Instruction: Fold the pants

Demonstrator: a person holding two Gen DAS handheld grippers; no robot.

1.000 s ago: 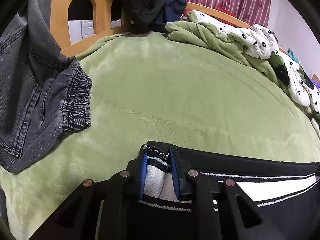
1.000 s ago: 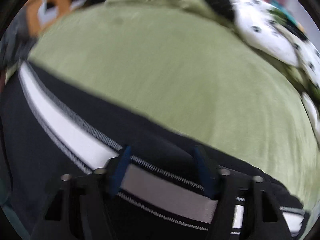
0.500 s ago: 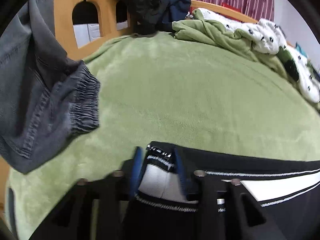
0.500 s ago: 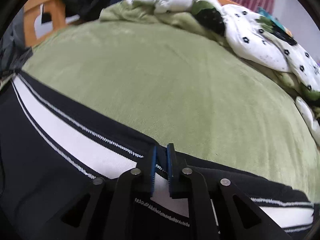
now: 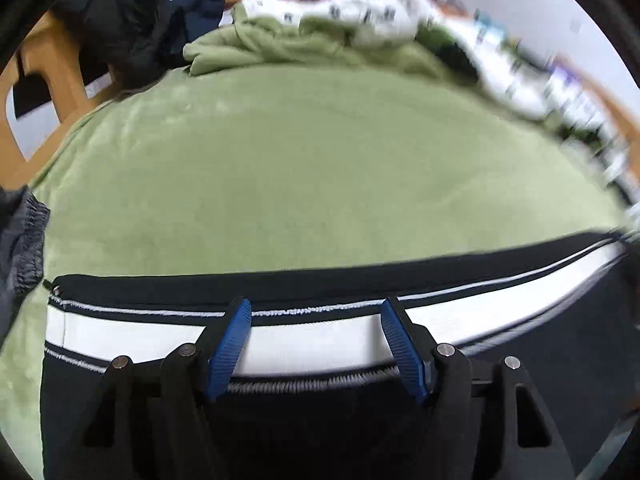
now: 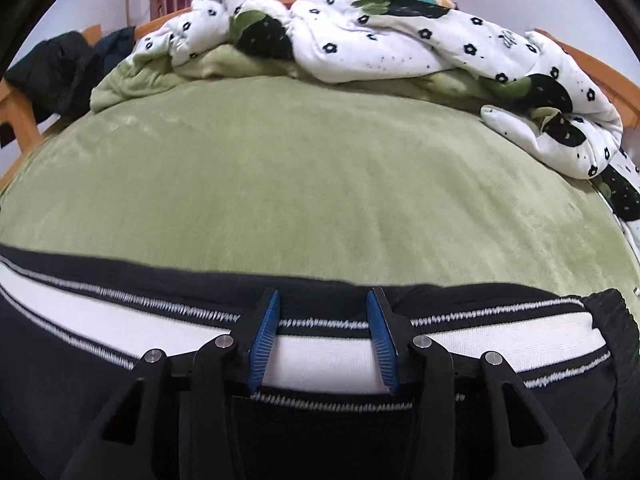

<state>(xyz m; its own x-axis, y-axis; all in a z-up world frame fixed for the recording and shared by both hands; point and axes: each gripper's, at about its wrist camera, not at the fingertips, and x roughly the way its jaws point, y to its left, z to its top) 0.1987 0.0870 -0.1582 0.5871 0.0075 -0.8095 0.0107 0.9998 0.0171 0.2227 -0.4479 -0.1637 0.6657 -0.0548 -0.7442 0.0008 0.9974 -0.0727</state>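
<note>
Black pants (image 5: 520, 360) with a white side stripe lie flat on a green blanket (image 5: 312, 184); they also show in the right wrist view (image 6: 80, 380). My left gripper (image 5: 316, 320) is open, its blue pads apart over the white stripe, holding nothing. My right gripper (image 6: 323, 312) is open too, its pads apart over the same stripe. The pants' end with a zip lies at the left in the left wrist view (image 5: 56, 292); another end lies at the right in the right wrist view (image 6: 608, 320).
A white flowered quilt (image 6: 400, 40) is heaped along the far and right side of the bed. Grey jeans (image 5: 20, 248) hang at the left edge. Dark clothes (image 5: 120, 32) lie on the wooden bed frame (image 5: 44, 76).
Both grippers have opened and let go of the pants. The left view has swung right along the stripe; the pants now lie flat on the blanket.
</note>
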